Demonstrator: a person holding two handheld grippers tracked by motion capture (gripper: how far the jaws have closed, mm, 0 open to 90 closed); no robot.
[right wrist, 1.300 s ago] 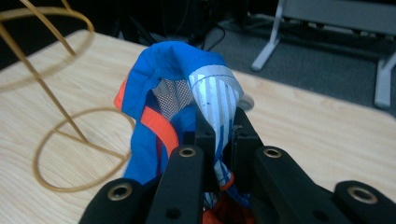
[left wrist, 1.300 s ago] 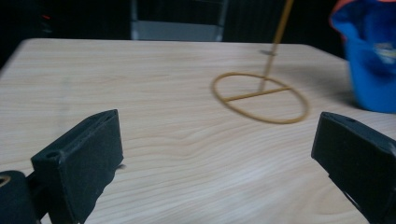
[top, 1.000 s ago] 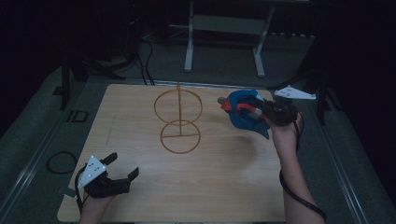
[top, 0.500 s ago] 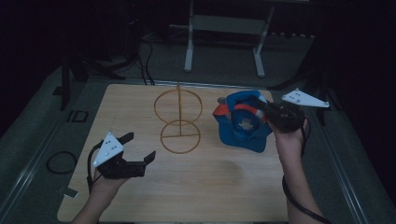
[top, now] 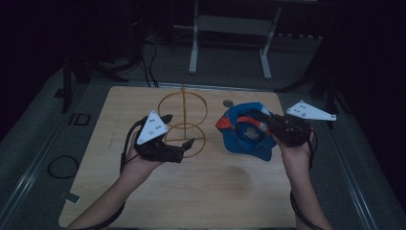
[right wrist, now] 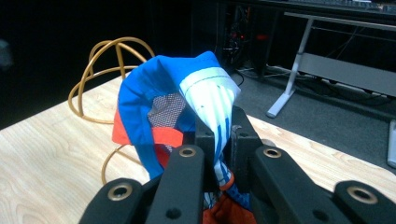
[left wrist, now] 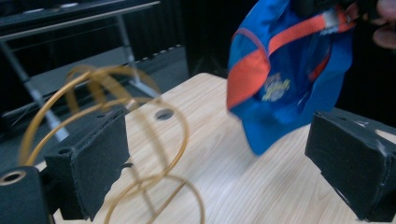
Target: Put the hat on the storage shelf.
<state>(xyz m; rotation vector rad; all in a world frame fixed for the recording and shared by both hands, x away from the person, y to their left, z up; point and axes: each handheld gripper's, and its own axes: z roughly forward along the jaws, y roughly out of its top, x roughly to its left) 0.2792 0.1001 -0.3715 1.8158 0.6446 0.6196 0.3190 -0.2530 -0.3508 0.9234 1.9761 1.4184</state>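
Note:
A blue cap (top: 245, 134) with an orange band hangs just above the wooden table (top: 143, 191) at the right. My right gripper (top: 268, 125) is shut on its fabric. In the right gripper view the jaws pinch a white-and-blue fold of the cap (right wrist: 159, 102) at my right gripper (right wrist: 219, 140). A gold wire stand (top: 182, 120) of rings stands at the table's middle. My left gripper (top: 178, 130) is open, raised in front of the stand, and points toward the cap. In the left gripper view my left gripper (left wrist: 219, 163) frames bare table, with the stand (left wrist: 107, 116) left and the cap (left wrist: 285, 79) upper right.
A small round mark (top: 228, 102) lies on the table behind the cap. A white desk frame (top: 230, 28) stands on the dark floor beyond the table. A cable loop (top: 62, 165) lies on the floor at the left.
My left gripper has risen from the table's near-left corner and moved right, up to the wire stand. The right gripper with the cap has shifted slightly, and the cap now hangs open.

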